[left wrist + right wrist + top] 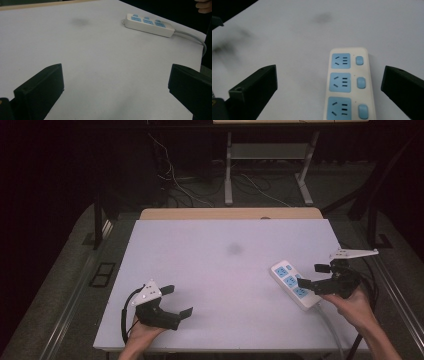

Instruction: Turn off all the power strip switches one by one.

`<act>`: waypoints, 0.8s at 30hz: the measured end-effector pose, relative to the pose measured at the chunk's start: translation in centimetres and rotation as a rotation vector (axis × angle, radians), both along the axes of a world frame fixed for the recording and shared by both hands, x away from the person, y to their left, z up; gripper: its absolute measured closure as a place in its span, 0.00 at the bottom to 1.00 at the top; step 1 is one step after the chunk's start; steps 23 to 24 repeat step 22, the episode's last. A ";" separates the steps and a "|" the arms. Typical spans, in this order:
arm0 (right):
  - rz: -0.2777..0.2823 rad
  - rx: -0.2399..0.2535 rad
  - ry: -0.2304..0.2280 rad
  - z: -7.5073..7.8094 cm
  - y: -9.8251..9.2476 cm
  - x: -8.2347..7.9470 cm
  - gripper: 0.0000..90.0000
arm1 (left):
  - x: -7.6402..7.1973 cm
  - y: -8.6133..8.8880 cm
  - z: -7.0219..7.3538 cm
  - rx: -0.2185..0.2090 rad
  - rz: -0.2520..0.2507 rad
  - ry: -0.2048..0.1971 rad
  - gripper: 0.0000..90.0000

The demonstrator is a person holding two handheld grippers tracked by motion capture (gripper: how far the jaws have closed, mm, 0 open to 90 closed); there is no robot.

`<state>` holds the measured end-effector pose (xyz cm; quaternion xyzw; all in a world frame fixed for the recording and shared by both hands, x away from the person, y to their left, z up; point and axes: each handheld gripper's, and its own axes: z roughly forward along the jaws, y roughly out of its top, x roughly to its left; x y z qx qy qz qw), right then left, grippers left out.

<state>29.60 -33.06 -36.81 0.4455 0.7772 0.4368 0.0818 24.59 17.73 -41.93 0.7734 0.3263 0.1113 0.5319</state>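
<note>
A white power strip (pixel 295 285) with three blue sockets and blue switches lies near the right edge of the white tabletop (pixel 225 270). Its grey cable (pixel 330 320) runs off toward the person. My right gripper (pixel 311 275) hovers just over the strip's near half, jaws wide open. In the right gripper view the strip (pixel 347 85) sits below and between the two black jaws, untouched by either. My left gripper (pixel 179 301) rests open at the front left with nothing in it. The left gripper view shows the strip (pixel 150 25) far off at the upper right.
A faint dark smudge (pixel 234 249) marks the tabletop's middle. A wooden edge (pixel 230 213) runs along the back of the white board. Beyond it are metal table legs (pixel 228 170) and loose cables on a dark floor. The board drops off close to the strip's right.
</note>
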 end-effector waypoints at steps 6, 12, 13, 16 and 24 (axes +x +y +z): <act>0.011 0.055 -0.015 -0.9 0.3 -2.0 0.00 | 0.1 0.0 0.0 0.003 0.001 0.000 0.00; 0.035 0.059 -0.031 -2.3 0.8 -3.8 0.00 | 0.0 0.1 0.0 0.004 0.001 -0.001 0.00; 0.038 0.061 -0.033 -2.5 0.9 -4.1 0.01 | 0.0 0.1 0.0 0.003 0.001 -0.001 0.00; 0.048 0.073 -0.033 -3.2 1.0 -4.6 0.01 | 0.0 0.1 0.0 0.002 0.002 -0.001 0.00; 0.065 0.082 -0.028 -4.4 1.3 -5.5 0.01 | 0.1 0.1 0.0 0.002 0.003 0.002 0.00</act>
